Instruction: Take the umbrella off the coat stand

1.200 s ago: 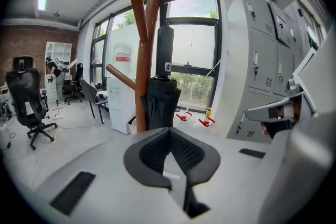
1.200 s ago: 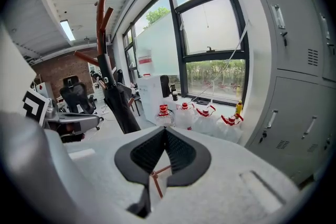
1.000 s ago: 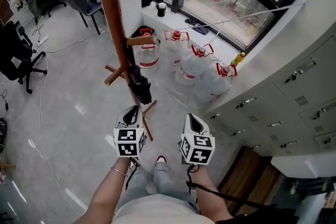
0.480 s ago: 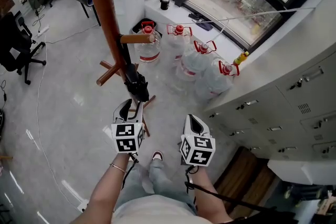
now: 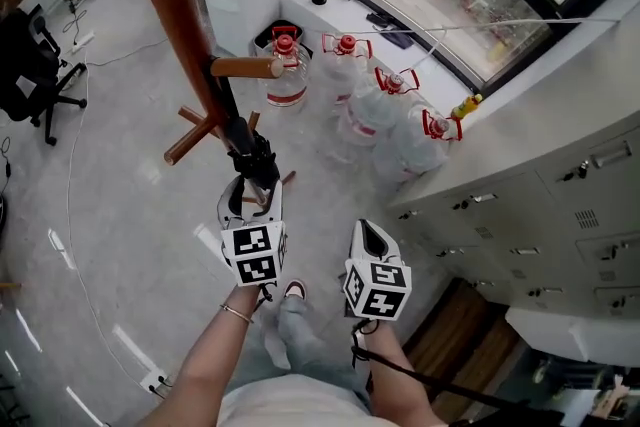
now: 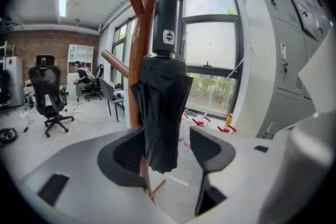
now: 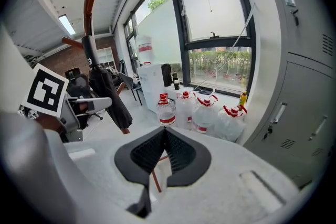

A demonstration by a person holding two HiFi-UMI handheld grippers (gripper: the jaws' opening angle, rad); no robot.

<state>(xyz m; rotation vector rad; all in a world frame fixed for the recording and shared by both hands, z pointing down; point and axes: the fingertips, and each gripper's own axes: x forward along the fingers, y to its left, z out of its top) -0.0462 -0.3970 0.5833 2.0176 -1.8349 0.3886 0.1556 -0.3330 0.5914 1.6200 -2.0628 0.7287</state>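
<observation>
Office floor [image 5: 120, 215] holds 4 water jugs [image 5: 287, 80], 1 coat stand [image 5: 170, 5], 1 umbrella [image 5: 250, 155].

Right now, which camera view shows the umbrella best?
The left gripper view: the umbrella fills the centre, handle to folded canopy, hanging against the coat stand. The head view shows it foreshortened from above; the right gripper view shows it small at the left.

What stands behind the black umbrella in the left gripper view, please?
The brown coat stand's pole, with the window farther back. The umbrella covers part of that pole.
</observation>
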